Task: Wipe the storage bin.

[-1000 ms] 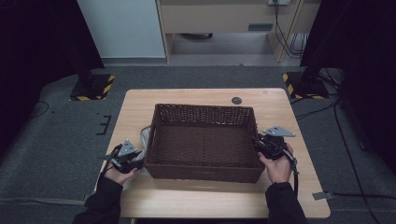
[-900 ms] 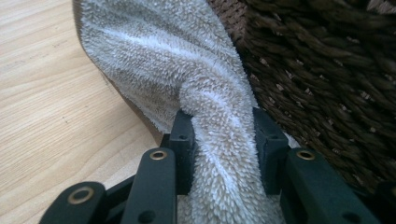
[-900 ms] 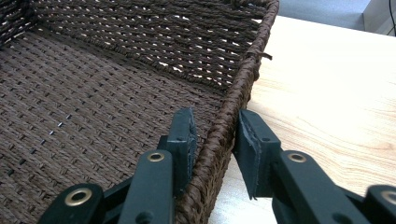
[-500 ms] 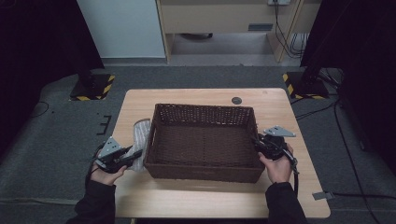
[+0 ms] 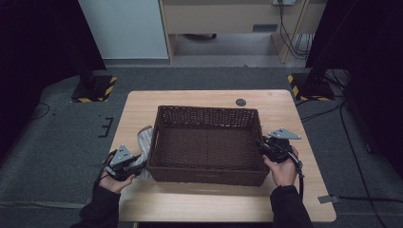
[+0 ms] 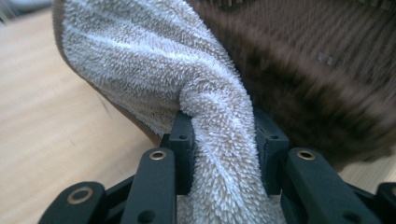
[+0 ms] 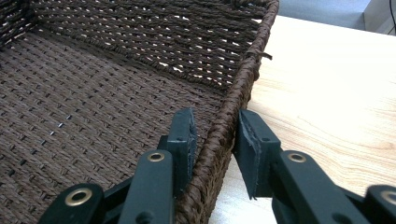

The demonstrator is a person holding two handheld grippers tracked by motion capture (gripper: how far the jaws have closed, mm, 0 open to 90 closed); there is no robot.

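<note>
**benchrat:** Going left to right across the high view. Far left, around 8 o'clock from the middle of the table (image 5: 209, 209), the left gripper (image 5: 135, 164) sits in the person's left hand (image 5: 113, 181), just off the basket's left wall. It's clamped on a grey towel (image 5: 144, 142). In the left gripper view the towel (image 6: 219, 140) runs straight up between the two black jaws, bunched into a thick fold that both pads squeeze, then fans out wide toward 11 o'clock over the bare wood.

**wickerfan:** So the towel's outside the basket?

**benchrat:** Yep, from above it lies on the tabletop just beside the basket's left wall, stretching from the jaws up toward 12 o'clock along that wall. Can't tell if it actually touches the wicker.

**wickerfan:** And the basket itself?

**benchrat:** The brown wicker basket (image 5: 209, 175) takes up the middle of the table, long side facing the person. A small dark round thing (image 5: 241, 102) sits on the wood at 12 o'clock past its far rim.

**wickerfan:** Right side?

**benchrat:** The right gripper (image 5: 263, 146), at 3 o'clock, held by the right hand (image 5: 283, 171), straddles the basket's right rim. In the right gripper view the braided rim (image 7: 224, 135) goes up between the jaws, one pad inside the basket, one outside over the table. Jaws closed in on the rim, gripping it.
</note>
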